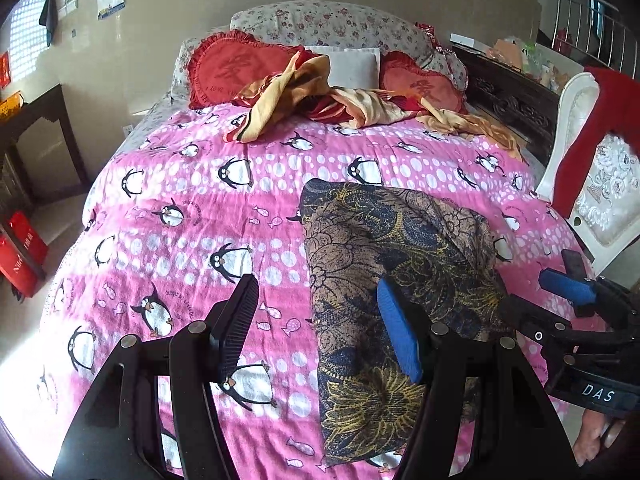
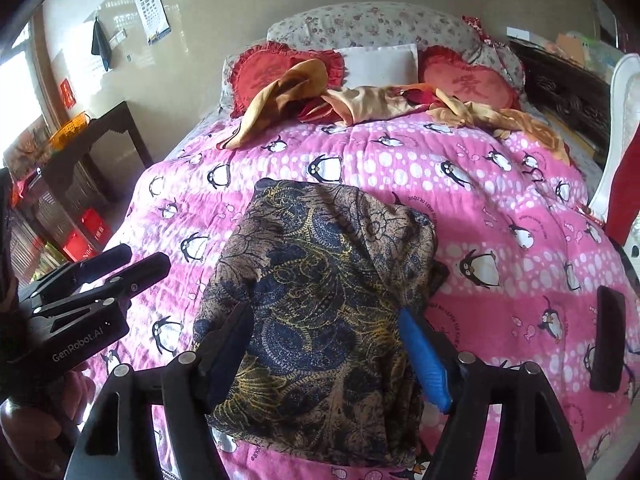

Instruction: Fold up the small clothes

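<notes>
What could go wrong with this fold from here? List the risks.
1. The patterned garment lies bunched and lumpy on the pink bedspread; folding it now would likely trap creases.
2. Both the left hand-held gripper and the right hand-held gripper are open above the cloth, so a low pinch could catch the soft bedspread too.
3. The two tools sit close together and might bump.

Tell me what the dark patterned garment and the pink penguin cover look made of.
Dark patterned garment: thin, soft woven cloth, matte; it drapes and creases loosely, fibre unclear. Pink penguin cover: printed quilted cotton-like fabric, matte; its puckered, padded surface suggests a filling.
</notes>
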Action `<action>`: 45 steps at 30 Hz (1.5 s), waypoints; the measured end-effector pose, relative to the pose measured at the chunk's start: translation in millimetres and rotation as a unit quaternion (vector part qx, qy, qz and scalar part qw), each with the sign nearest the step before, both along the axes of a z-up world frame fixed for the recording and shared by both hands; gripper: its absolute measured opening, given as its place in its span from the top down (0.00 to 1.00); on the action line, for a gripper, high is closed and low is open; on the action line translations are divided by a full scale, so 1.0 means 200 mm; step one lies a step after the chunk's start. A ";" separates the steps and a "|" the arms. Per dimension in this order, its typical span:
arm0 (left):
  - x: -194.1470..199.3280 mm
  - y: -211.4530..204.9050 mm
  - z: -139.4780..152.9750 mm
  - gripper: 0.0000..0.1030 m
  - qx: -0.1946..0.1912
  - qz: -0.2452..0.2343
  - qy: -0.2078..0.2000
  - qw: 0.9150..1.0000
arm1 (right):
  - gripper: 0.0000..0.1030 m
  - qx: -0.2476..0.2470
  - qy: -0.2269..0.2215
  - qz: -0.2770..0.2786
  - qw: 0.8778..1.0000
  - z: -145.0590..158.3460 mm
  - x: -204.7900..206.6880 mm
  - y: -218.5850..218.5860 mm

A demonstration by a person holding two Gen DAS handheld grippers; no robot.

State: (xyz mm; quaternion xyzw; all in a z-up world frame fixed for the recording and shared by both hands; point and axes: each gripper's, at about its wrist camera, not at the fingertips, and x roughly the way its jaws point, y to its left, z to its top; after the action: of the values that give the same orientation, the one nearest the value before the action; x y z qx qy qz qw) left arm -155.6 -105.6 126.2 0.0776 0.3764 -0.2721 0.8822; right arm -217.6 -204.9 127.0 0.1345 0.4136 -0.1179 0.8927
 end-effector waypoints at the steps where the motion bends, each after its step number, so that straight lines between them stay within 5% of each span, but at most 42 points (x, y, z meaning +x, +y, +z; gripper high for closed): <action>1: -0.01 0.00 0.00 0.40 0.000 0.000 -0.002 1.000 | 0.29 -0.001 0.000 0.000 1.000 0.00 0.00 0.00; 21: -0.05 0.05 0.04 0.40 0.001 0.007 -0.011 1.000 | 0.23 -0.021 0.001 -0.004 1.000 0.00 0.00 0.06; 45: 0.12 0.00 -0.12 0.40 0.024 0.026 0.016 0.999 | 0.23 0.004 0.028 -0.020 0.999 -0.16 0.06 -0.08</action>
State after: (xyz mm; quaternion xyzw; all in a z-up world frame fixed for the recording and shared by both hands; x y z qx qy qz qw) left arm -132.3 -104.7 101.3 0.0843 0.3989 -0.2410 0.8807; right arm -206.5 -219.9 95.9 0.1429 0.4359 -0.1375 0.8779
